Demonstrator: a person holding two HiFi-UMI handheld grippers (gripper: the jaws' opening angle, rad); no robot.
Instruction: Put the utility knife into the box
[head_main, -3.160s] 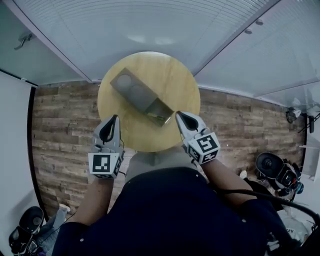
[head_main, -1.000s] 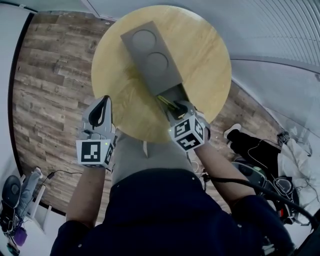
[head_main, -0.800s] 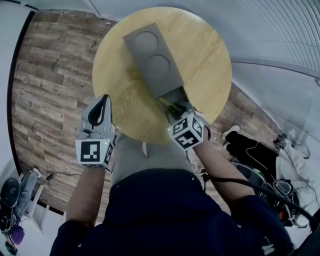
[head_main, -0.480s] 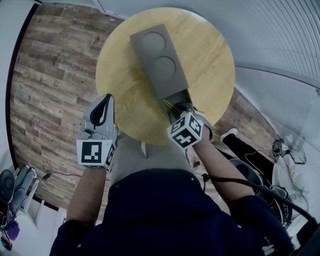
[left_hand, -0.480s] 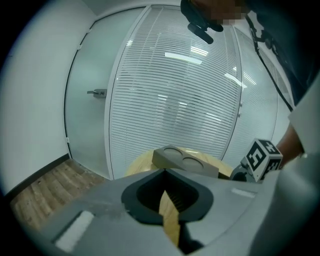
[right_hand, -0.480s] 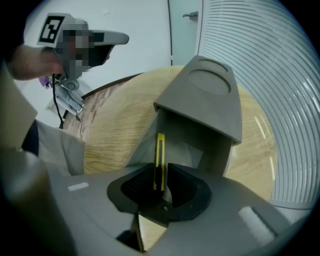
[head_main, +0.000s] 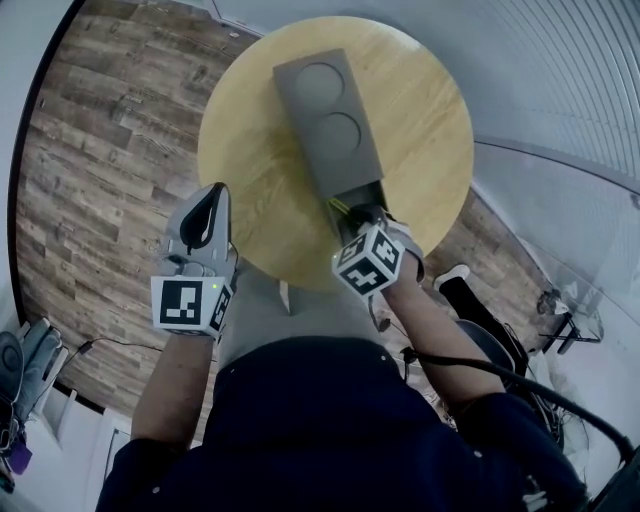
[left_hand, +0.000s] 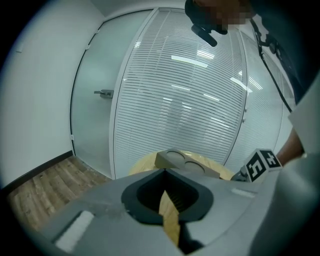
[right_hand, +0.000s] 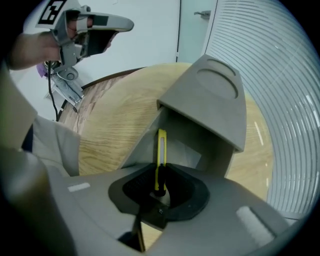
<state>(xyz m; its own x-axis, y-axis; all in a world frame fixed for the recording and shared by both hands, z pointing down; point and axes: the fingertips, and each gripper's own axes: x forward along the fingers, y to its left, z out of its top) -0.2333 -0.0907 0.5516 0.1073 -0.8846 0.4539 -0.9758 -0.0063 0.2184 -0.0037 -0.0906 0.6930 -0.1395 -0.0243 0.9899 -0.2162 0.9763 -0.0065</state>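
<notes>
A long grey box (head_main: 330, 120) lies on the round wooden table (head_main: 420, 110), its open end toward me. The yellow utility knife (right_hand: 161, 150) lies in that open end, its black rear end sticking out toward me; it also shows in the head view, the utility knife (head_main: 343, 208). My right gripper (head_main: 362, 218) is at the box's mouth. In the right gripper view its jaws (right_hand: 160, 192) are closing on the knife's black end, which sits between the pads. My left gripper (head_main: 213, 200) hangs shut and empty at the table's near left edge.
Two round recesses mark the box lid (right_hand: 215, 95). Wooden floor (head_main: 90, 150) surrounds the table, and a glass wall with blinds (left_hand: 190, 90) stands beyond it. My legs and body are close to the table's near edge.
The right gripper has moved forward onto the knife's rear end at the box mouth and its jaws have narrowed around it. The left gripper has stayed put.
</notes>
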